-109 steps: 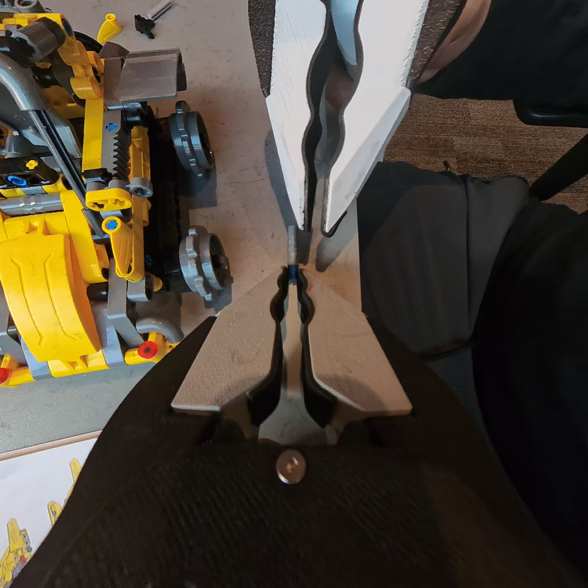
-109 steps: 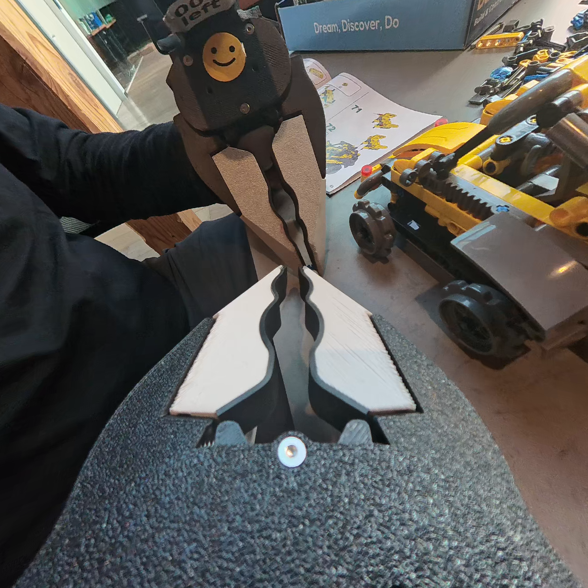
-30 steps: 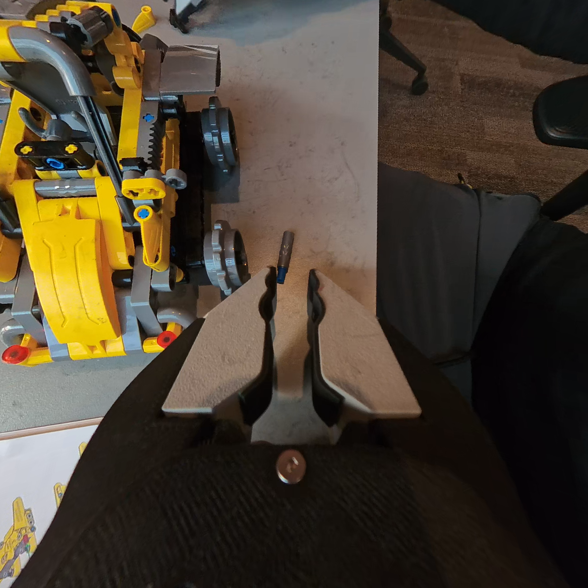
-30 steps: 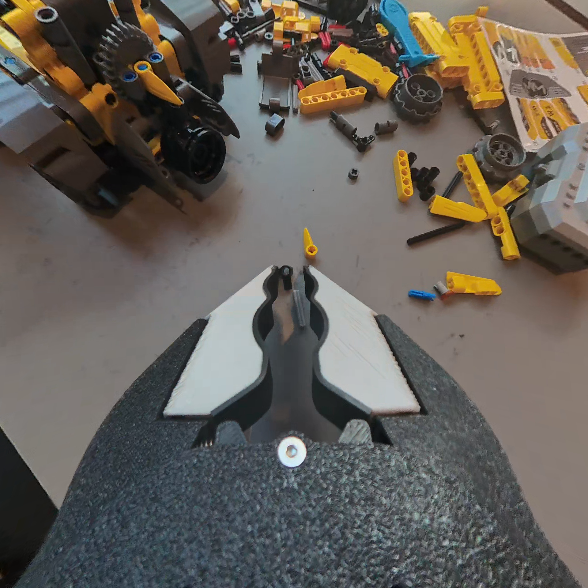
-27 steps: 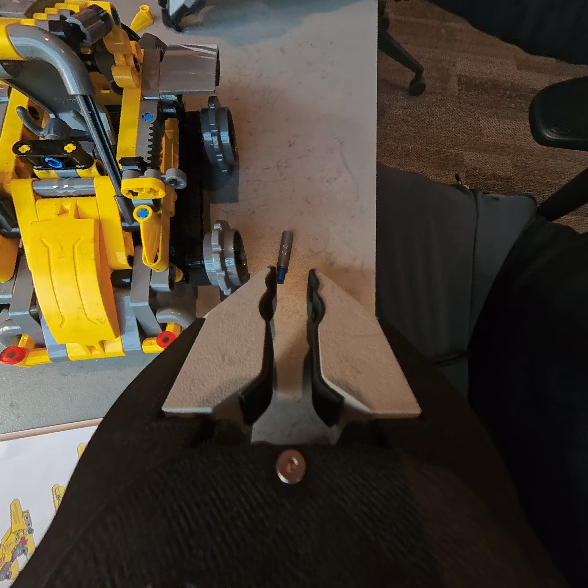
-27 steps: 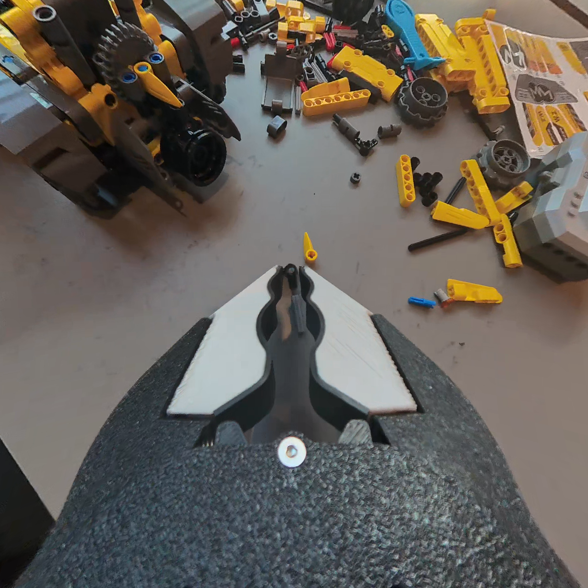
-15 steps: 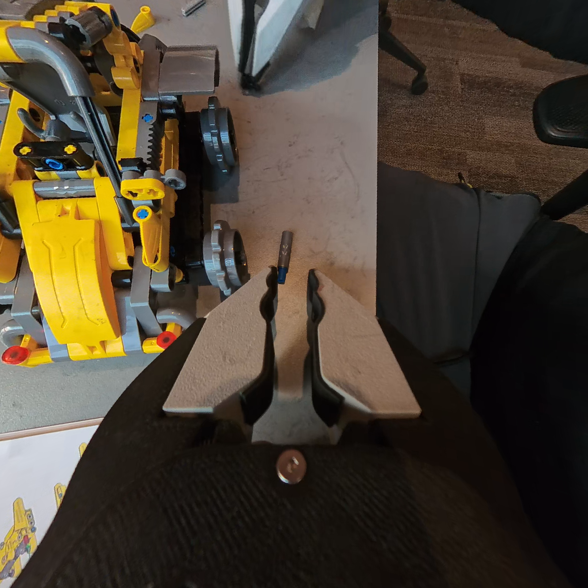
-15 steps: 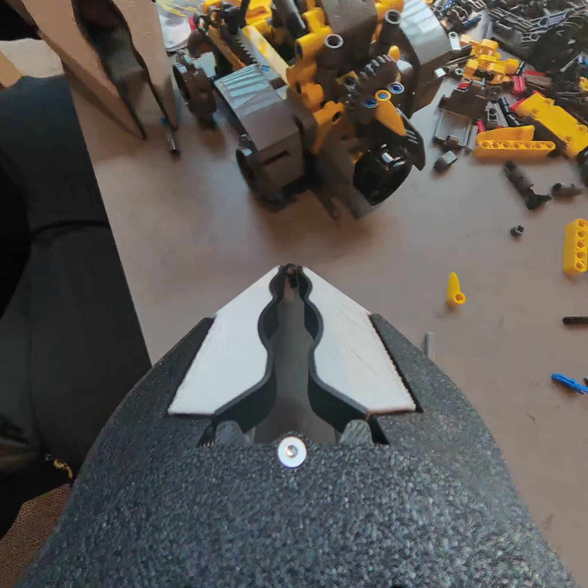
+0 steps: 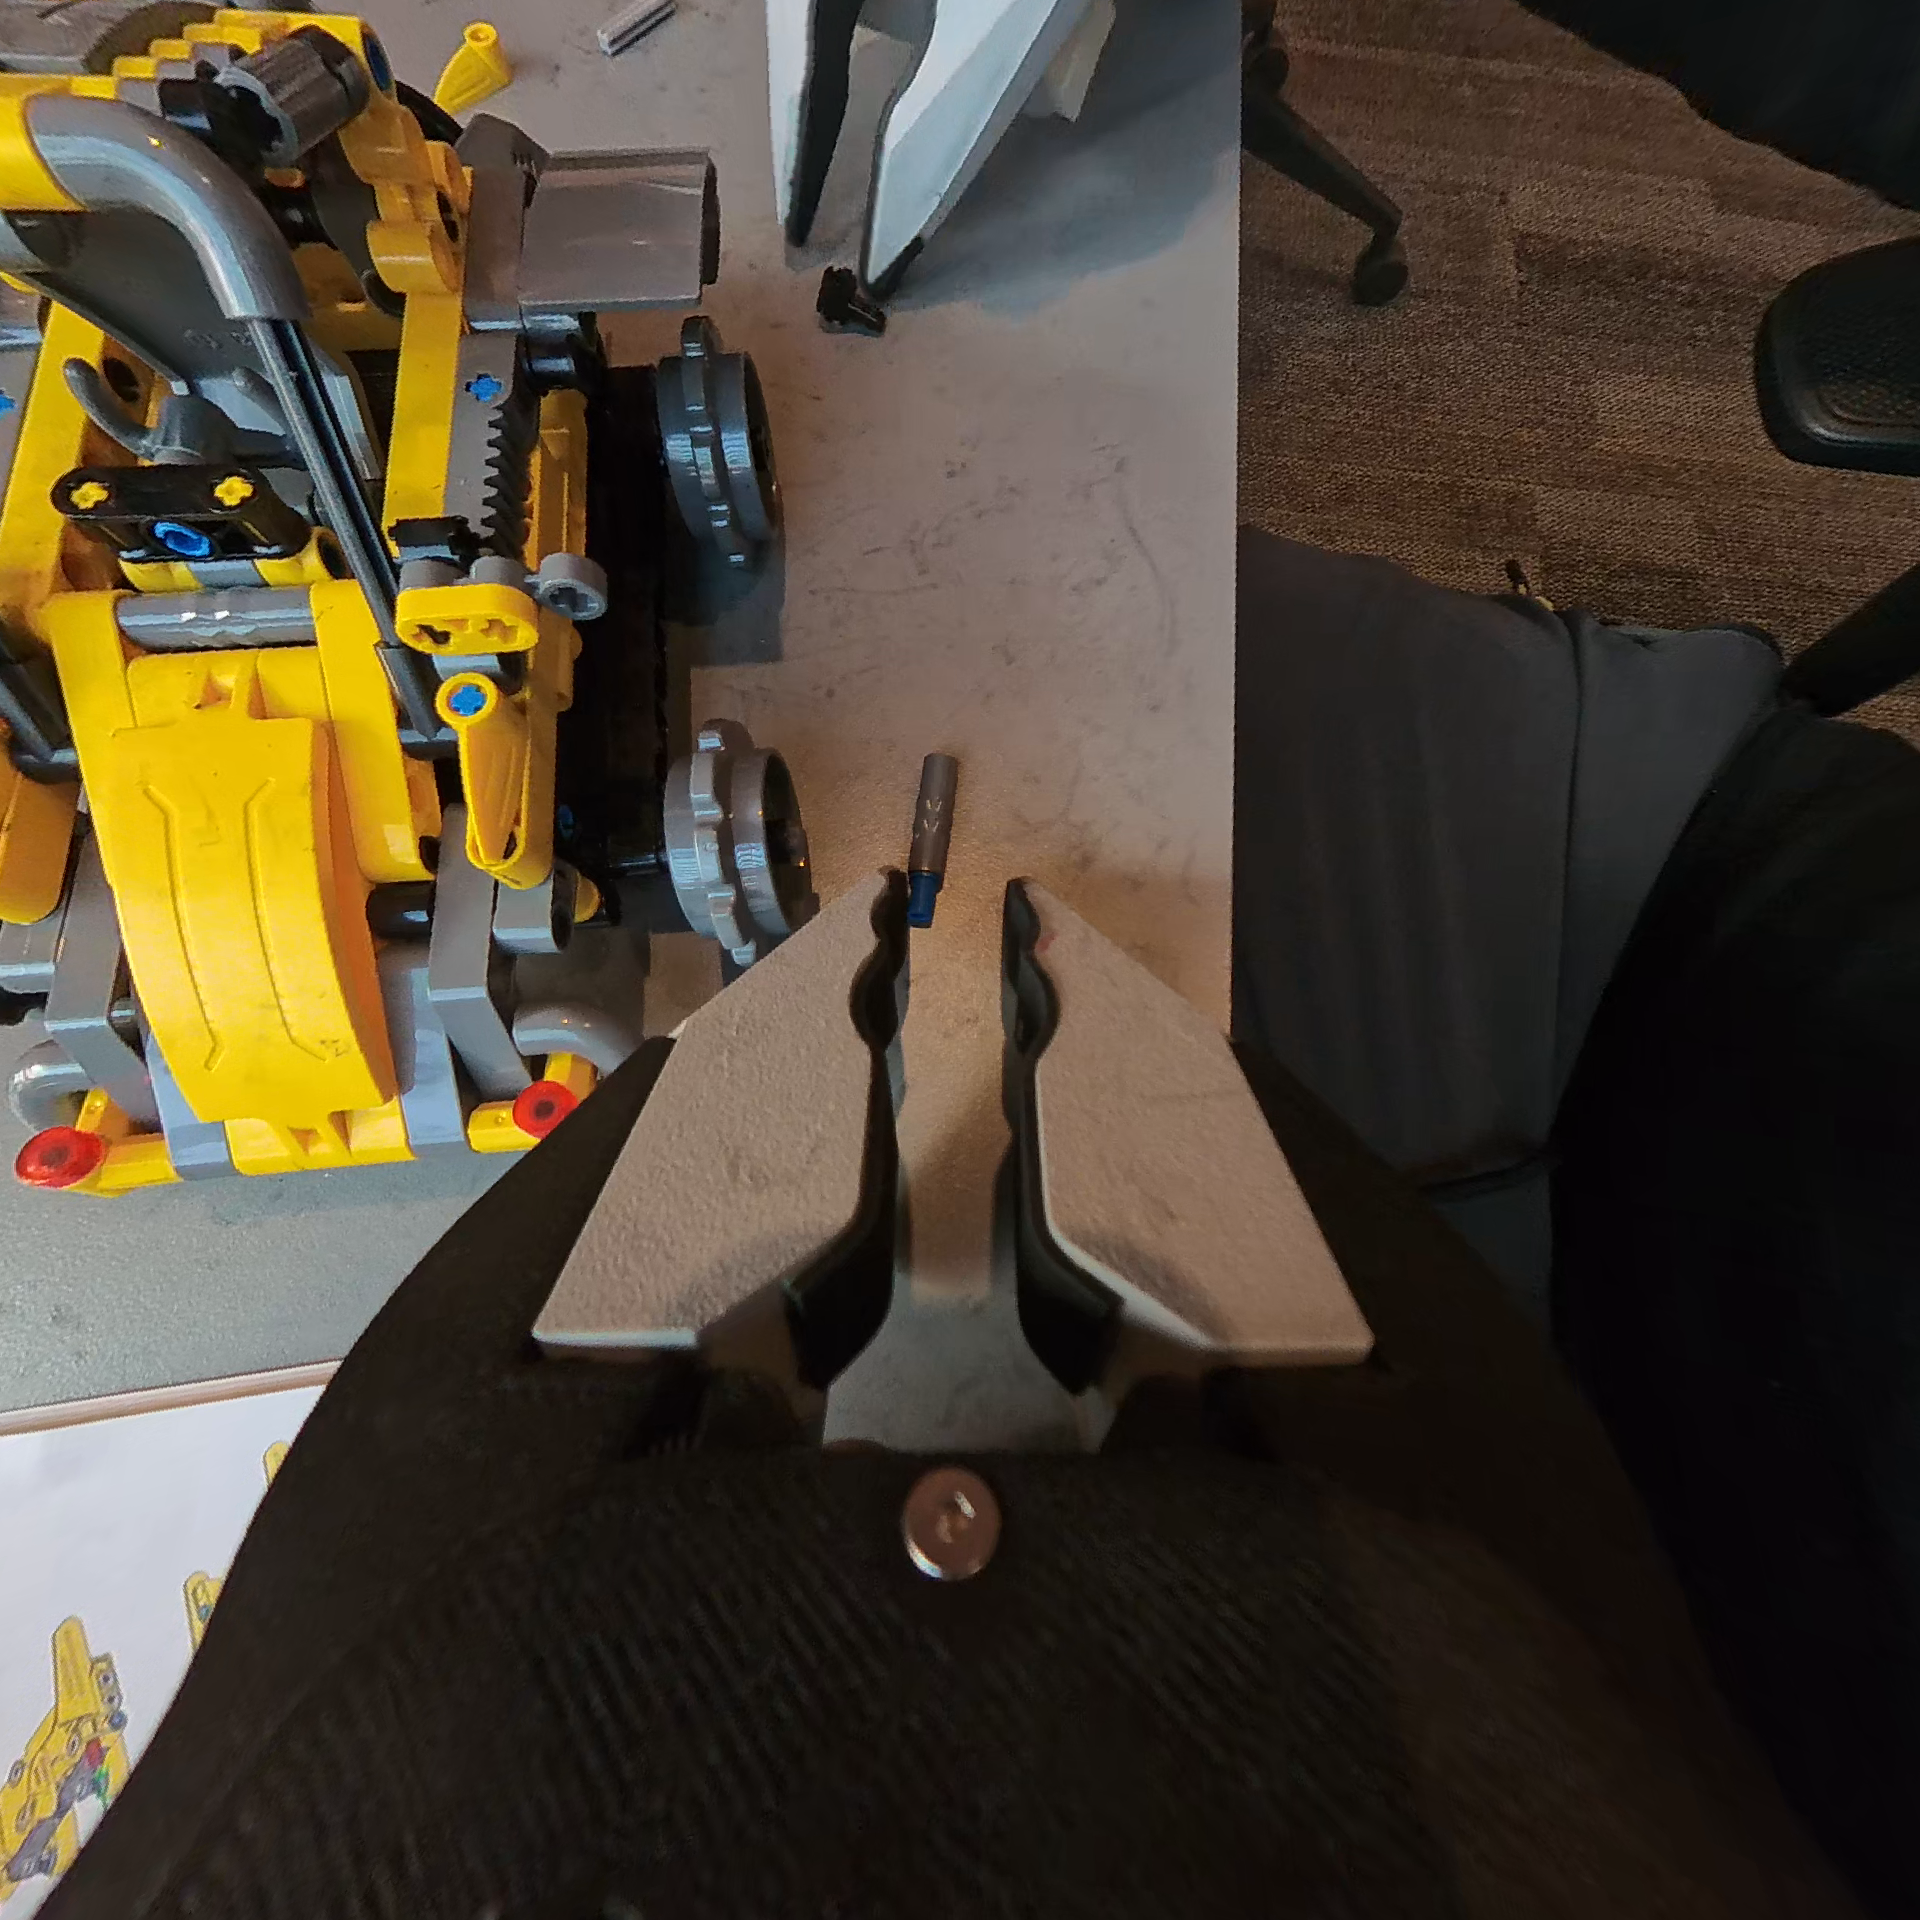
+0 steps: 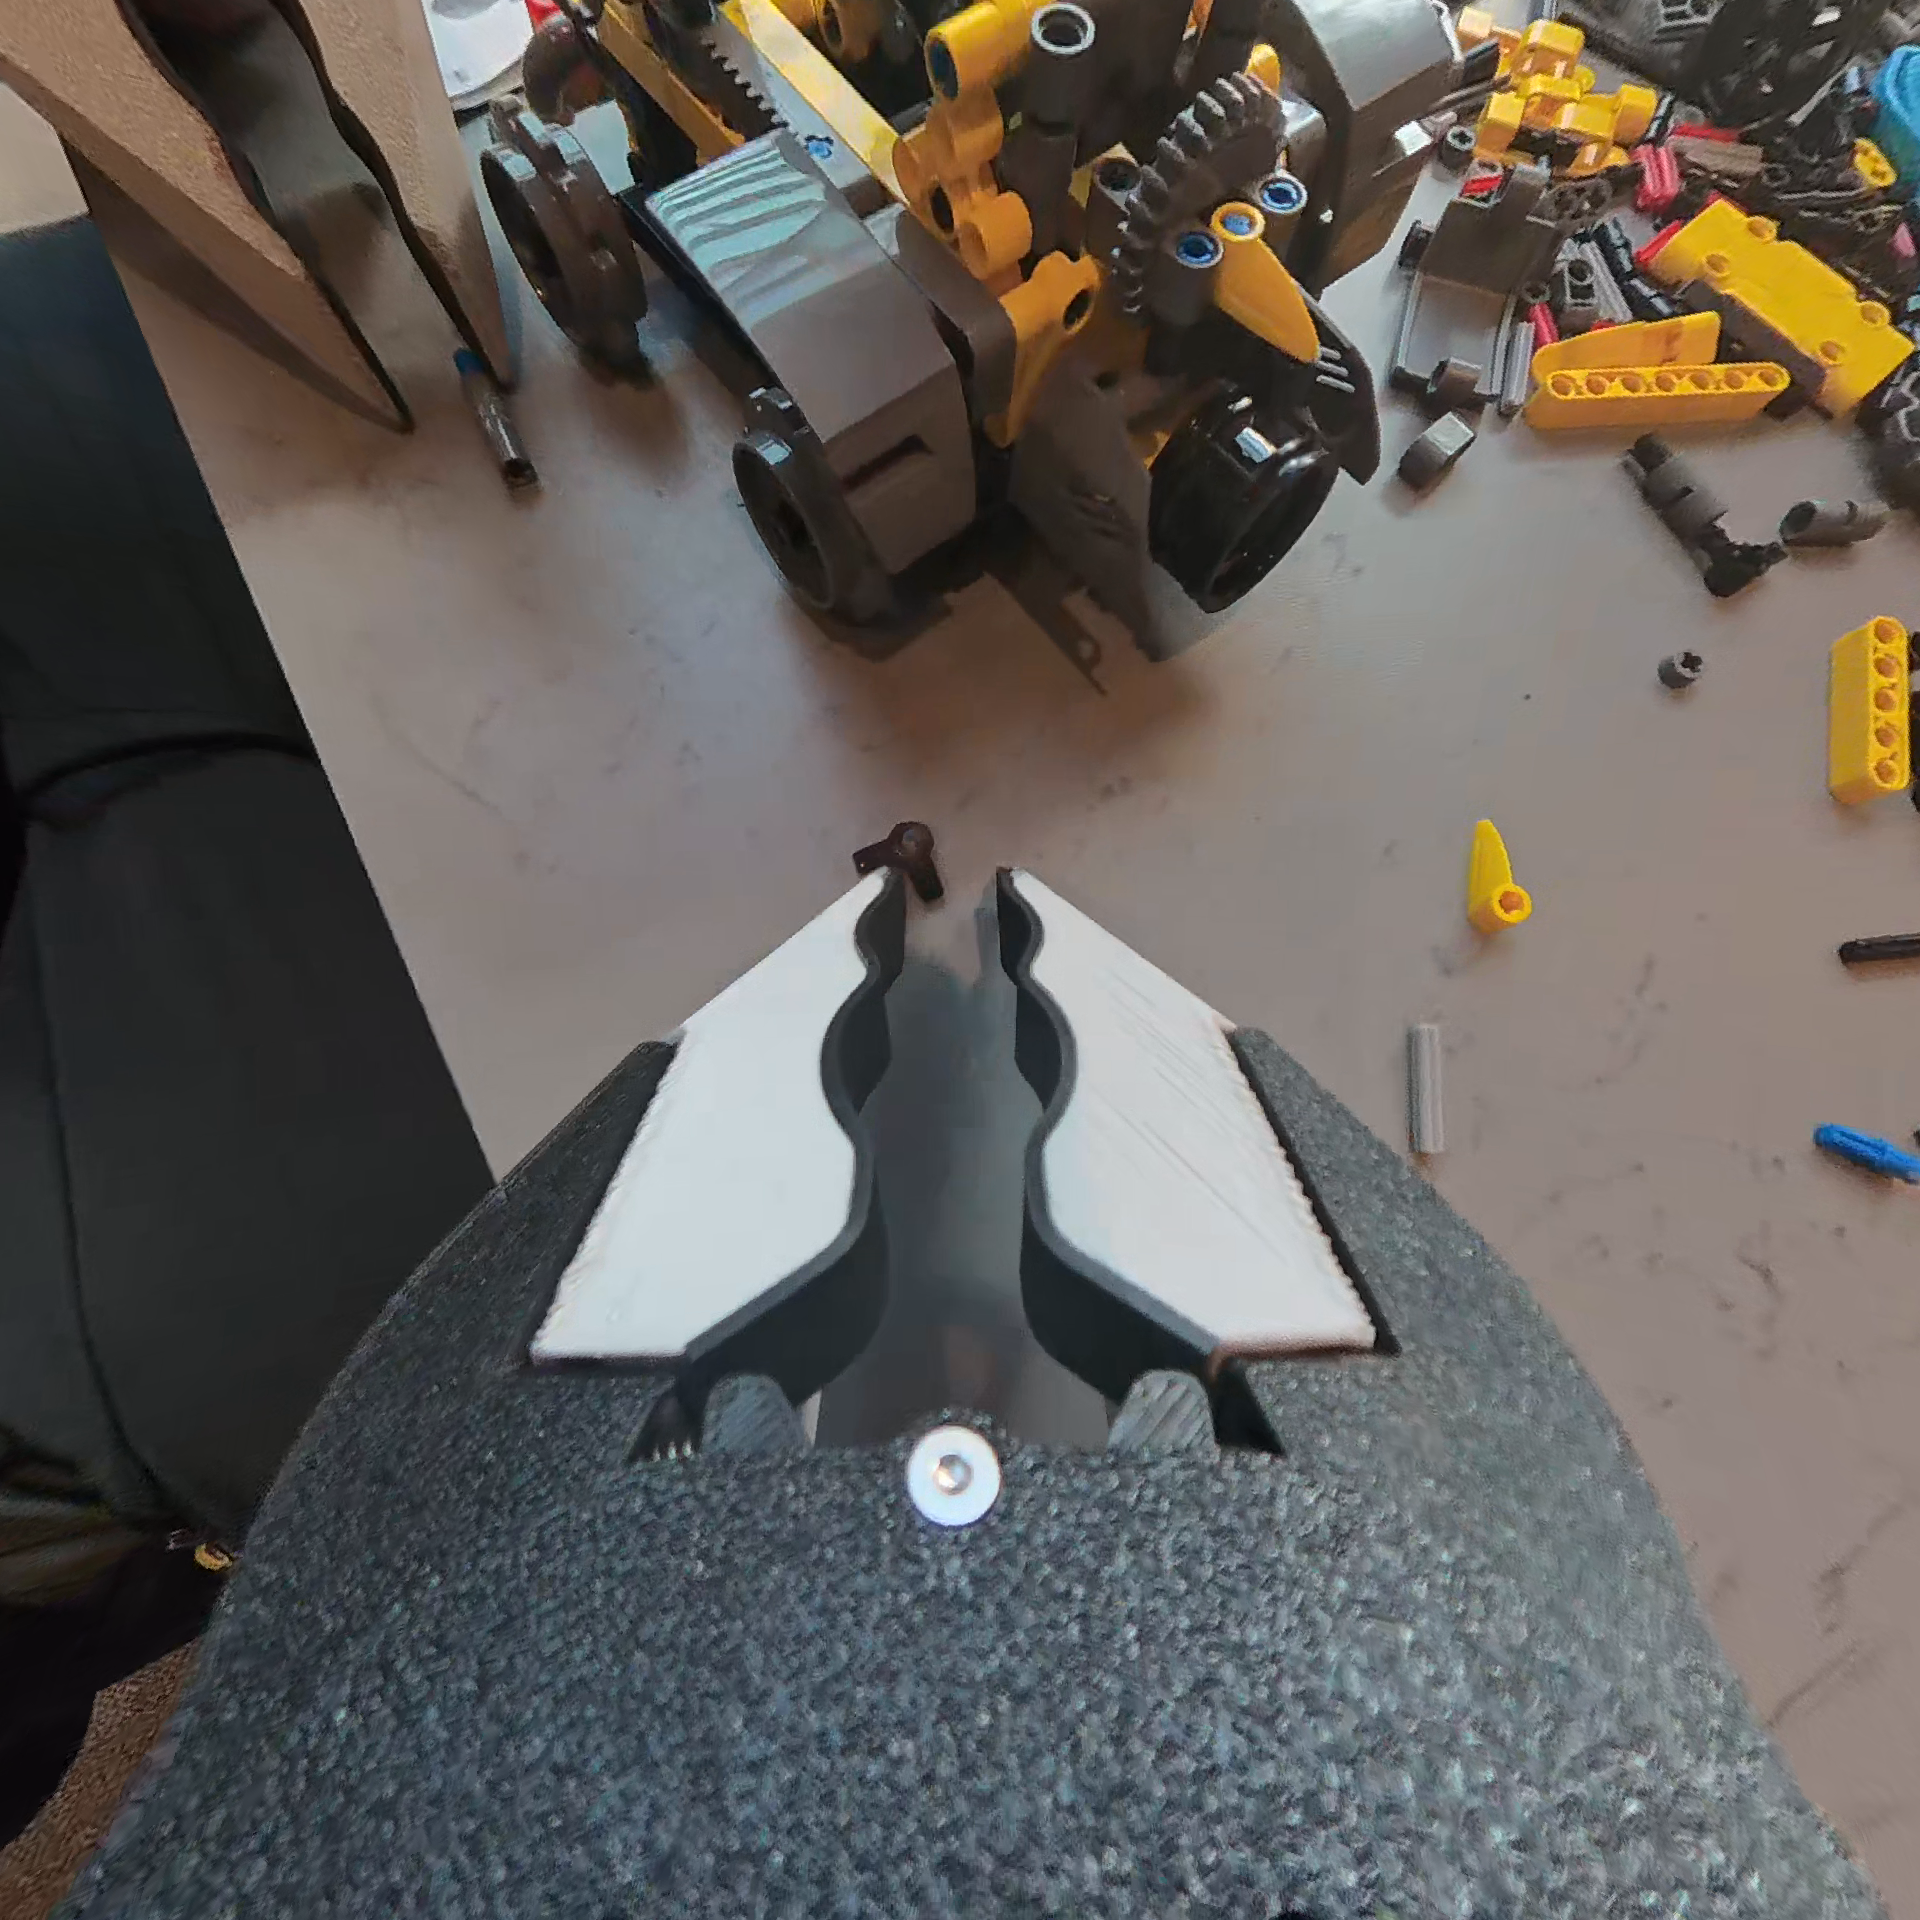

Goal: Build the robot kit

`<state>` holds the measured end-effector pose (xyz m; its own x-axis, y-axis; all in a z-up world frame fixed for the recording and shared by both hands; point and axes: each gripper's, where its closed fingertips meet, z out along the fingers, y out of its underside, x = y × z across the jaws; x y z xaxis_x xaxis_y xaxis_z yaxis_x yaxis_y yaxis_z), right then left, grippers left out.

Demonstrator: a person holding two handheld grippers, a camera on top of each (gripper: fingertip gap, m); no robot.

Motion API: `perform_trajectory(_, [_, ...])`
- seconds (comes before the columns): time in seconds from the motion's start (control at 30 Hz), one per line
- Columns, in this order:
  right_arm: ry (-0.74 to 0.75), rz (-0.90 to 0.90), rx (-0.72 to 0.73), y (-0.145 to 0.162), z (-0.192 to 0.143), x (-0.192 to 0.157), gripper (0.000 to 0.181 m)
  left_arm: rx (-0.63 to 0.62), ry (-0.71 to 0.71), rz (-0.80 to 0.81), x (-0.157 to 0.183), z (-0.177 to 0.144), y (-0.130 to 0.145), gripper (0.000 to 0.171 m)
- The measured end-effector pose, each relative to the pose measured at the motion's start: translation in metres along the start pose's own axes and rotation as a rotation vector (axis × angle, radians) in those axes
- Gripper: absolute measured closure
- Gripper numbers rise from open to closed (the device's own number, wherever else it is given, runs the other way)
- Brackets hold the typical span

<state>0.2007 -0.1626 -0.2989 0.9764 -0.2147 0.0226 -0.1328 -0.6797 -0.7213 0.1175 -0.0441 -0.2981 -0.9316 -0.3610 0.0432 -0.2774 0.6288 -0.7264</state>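
Note:
My left gripper (image 9: 952, 888) is open and low over the grey table (image 9: 1039, 520). A grey pin with a blue end (image 9: 928, 842) lies loose just ahead of its left fingertip. A yellow and grey brick-built vehicle (image 9: 260, 727) stands to the left. My right gripper (image 10: 943, 878) is open, with a small black connector piece (image 10: 904, 857) lying on the table at its left fingertip. In the left wrist view the right gripper (image 9: 831, 260) stands farther along the table over that black piece (image 9: 852, 310). The right wrist view shows the left gripper (image 10: 452, 405), the pin (image 10: 497, 416) and the vehicle (image 10: 987, 312).
Loose parts lie right of the right gripper: a yellow cone (image 10: 1496, 883), a grey pin (image 10: 1425, 1086), a blue pin (image 10: 1865, 1153), a yellow beam (image 10: 1870, 707) and a pile (image 10: 1662, 312). An instruction booklet (image 9: 104, 1558) lies near left. The table edge, a person's legs (image 9: 1455, 935) and a chair (image 9: 1849, 364) are on the right. My hands' fingertips stand some 15 cm from each other.
The right gripper swung from the parts pile toward the vehicle and opened, leaving the black piece on the table. The left gripper, earlier shut on the pin, has stayed open and still.

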Motion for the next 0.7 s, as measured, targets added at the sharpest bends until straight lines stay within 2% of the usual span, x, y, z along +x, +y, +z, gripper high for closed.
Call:
perform_trajectory(0.13, [-0.042,-0.023,-0.010,-0.003,0.005,-0.005,0.178,0.000,0.000,-0.002,0.000,0.000,0.000,0.157])
perform_trajectory(0.33, [-0.006,-0.005,0.004,-0.006,0.005,-0.009,0.180,0.000,0.000,-0.004,0.000,0.000,0.000,0.157])
perform_trajectory(0.57, [0.056,0.012,0.079,-0.024,0.006,-0.027,0.180,0.000,-0.016,0.009,-0.001,0.000,0.000,0.158])
perform_trajectory(0.7, [0.110,0.052,0.184,-0.043,0.004,-0.032,0.180,0.000,-0.032,0.000,-0.002,0.000,0.000,0.156])
